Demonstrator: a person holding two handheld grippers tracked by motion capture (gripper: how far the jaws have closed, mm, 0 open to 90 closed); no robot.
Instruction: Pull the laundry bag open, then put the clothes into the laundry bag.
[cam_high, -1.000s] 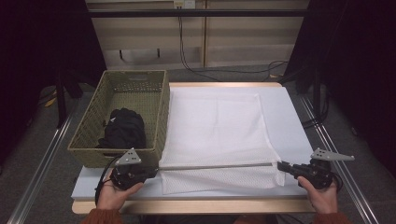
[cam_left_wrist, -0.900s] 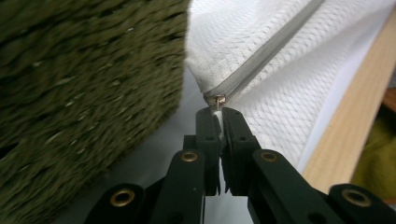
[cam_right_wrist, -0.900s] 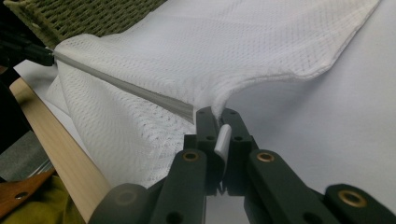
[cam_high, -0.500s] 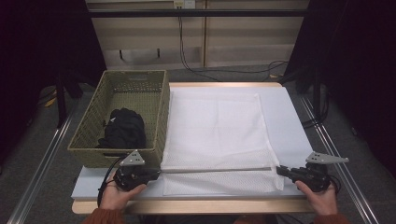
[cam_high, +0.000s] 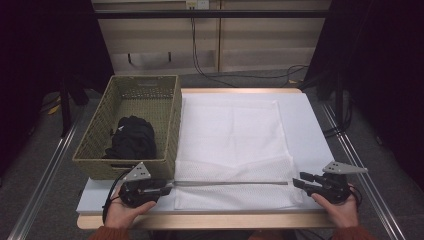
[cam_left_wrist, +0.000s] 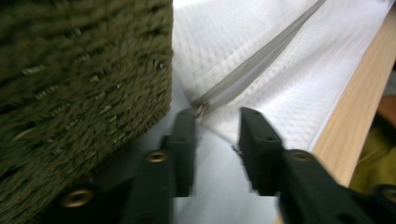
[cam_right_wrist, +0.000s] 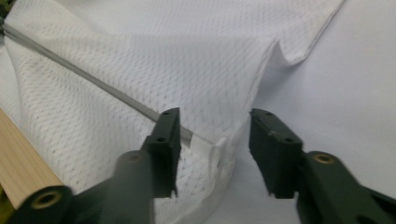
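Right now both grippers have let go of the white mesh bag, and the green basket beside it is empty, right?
Not quite. The green basket is not empty: a black bundle lies in it, as the high view shows. The rest holds: the left gripper and right gripper stand open at the white mesh bag.

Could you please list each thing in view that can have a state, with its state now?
Mesh laundry bag: lying flat on the table, zipper closed along its near edge.
Left gripper: jaws just opened, apart at the zipper's end, nothing pressed.
Right gripper: jaws just opened, the bag's corner between them, not pinched.
Wicker basket: upright beside the bag, holding a black garment.
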